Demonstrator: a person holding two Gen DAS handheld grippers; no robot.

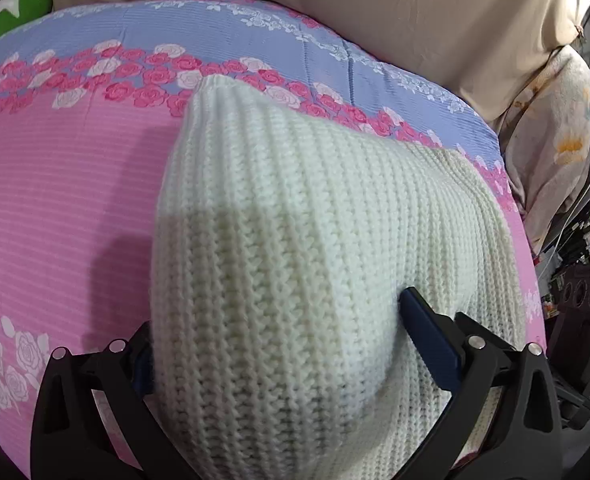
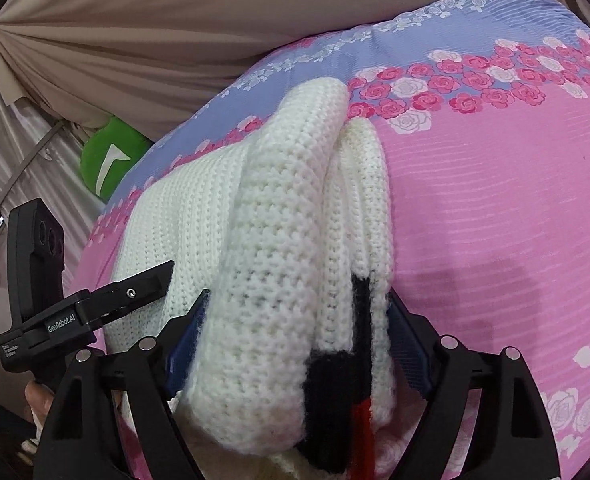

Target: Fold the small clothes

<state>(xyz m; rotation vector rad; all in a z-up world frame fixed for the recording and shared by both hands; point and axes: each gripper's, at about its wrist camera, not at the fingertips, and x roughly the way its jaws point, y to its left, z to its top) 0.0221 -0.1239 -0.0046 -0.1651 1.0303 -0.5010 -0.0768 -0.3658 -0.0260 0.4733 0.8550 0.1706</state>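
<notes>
I am holding my left claw (image 1: 279,344) spread wide, one white knit garment (image 1: 295,216) bulging between its fingers, long axis running away toward the far floral bedsheet (image 1: 55,184). My right claw (image 2: 295,340) is spread too, straddling the same garment's folded right edge. Count: one garment, two claws, both equally near.

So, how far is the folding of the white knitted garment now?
Done, apparently: the white knitted garment lies doubled into thick layers on the pink floral bedsheet. In hand: both the left gripper and the right gripper stand wide around the bundle's near edge, seemingly letting go. Left: perhaps one more fold, since it looks bulky and uneven.
</notes>
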